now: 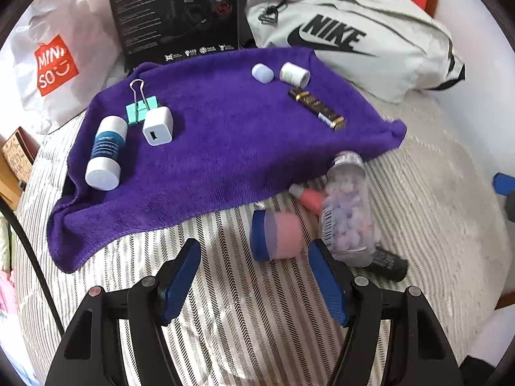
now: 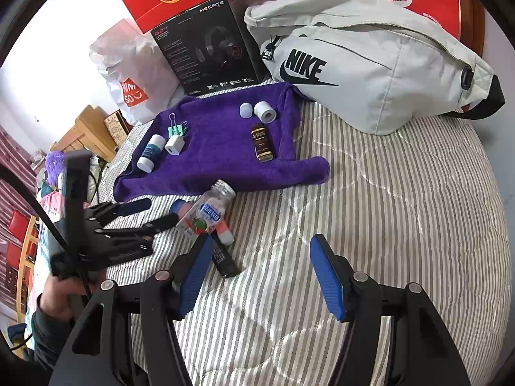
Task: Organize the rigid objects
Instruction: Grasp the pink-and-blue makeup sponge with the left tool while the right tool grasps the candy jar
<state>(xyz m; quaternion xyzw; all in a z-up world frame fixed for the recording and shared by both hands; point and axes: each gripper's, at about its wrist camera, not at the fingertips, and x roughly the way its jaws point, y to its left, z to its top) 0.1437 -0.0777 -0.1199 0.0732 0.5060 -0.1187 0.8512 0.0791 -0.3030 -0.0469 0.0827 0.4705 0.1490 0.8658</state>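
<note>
Striped bedspread carries a purple towel; left gripper and right gripper spread.

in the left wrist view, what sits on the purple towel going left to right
White bottle with blue label → teal binder clip → white charger cube → lavender cap → small white roll → dark gold-trimmed tube. All lie on the purple towel.
</note>
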